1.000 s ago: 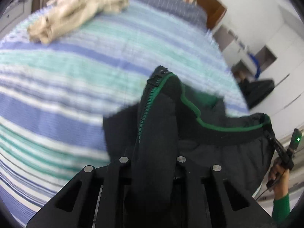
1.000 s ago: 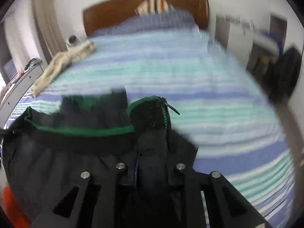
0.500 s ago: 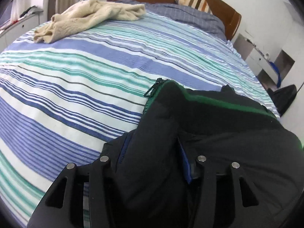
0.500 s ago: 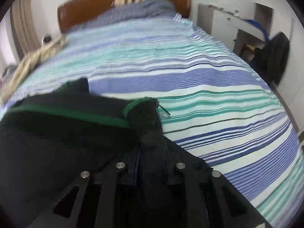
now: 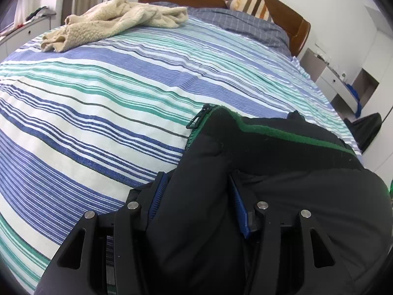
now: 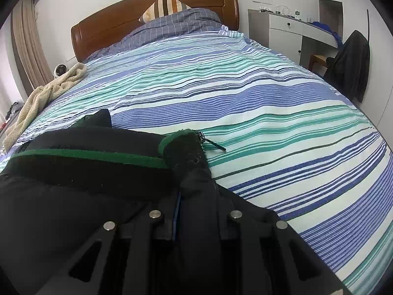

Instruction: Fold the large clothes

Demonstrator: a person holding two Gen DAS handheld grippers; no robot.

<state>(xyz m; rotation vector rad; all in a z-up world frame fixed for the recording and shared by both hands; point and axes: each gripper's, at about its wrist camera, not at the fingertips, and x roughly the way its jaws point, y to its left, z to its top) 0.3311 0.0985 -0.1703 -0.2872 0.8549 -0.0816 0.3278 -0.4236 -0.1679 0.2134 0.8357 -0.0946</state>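
Note:
A black jacket [image 5: 282, 172] with green collar trim and a green zipper lies at the near edge of the striped bed [image 5: 110, 98]. My left gripper [image 5: 199, 196] is shut on the jacket's left collar corner, fabric bunched between the blue pads [image 5: 239, 206]. My right gripper [image 6: 196, 196] is shut on the jacket [image 6: 86, 172] at its right collar corner, where the zipper pull [image 6: 213, 145] hangs onto the sheet. The collar stretches flat between the two grippers. The fingertips are hidden under the fabric.
A cream fleece garment [image 5: 110, 27] lies at the far left of the bed, also in the right wrist view [image 6: 44, 93]. Pillows [image 6: 172, 22] and a wooden headboard [image 6: 147, 7] are at the far end. A white desk [image 6: 294, 34] and a chair with dark clothing [image 6: 348, 66] stand on the right.
Both grippers have lowered the jacket from hanging in the air onto the bed, and the collar now lies spread on the sheet. Both grips stayed shut.

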